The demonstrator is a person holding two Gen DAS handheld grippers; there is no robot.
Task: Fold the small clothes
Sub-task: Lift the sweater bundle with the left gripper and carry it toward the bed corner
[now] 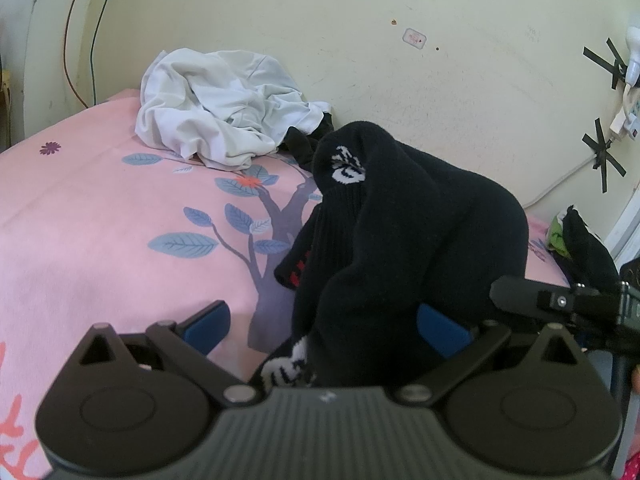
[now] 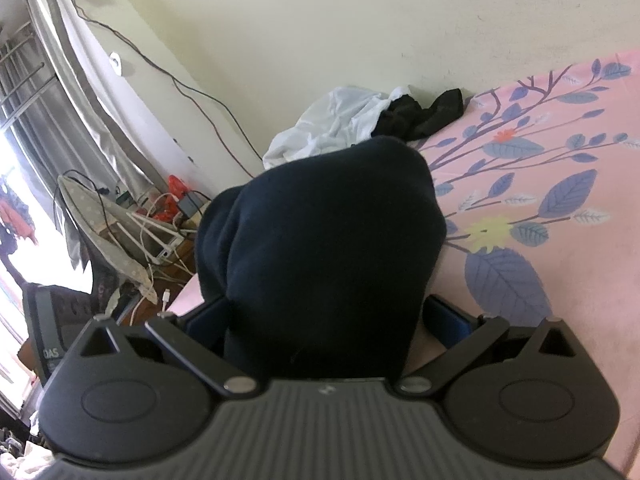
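A bundle of black socks (image 1: 400, 220) with white and red lettering lies bunched on the pink bedsheet (image 1: 100, 220). My left gripper (image 1: 324, 326) is open wide around its near end; the cloth rests against the right blue pad (image 1: 440, 330), while the left pad (image 1: 208, 326) is clear of it. In the right wrist view the same dark sock bundle (image 2: 320, 240) bulges up between the spread fingers of my right gripper (image 2: 324, 320), which is open. The right gripper's black body (image 1: 560, 302) shows at the left view's right edge, with black cloth (image 1: 588, 248) above it.
A crumpled white garment (image 1: 224, 112) and a small black one (image 1: 300, 146) lie against the cream wall (image 1: 400, 60) at the back of the bed. Left of the bed are an ironing board (image 2: 104, 220), cables and a curtained window (image 2: 24, 140). Taped plugs (image 1: 616, 120) hang on the wall.
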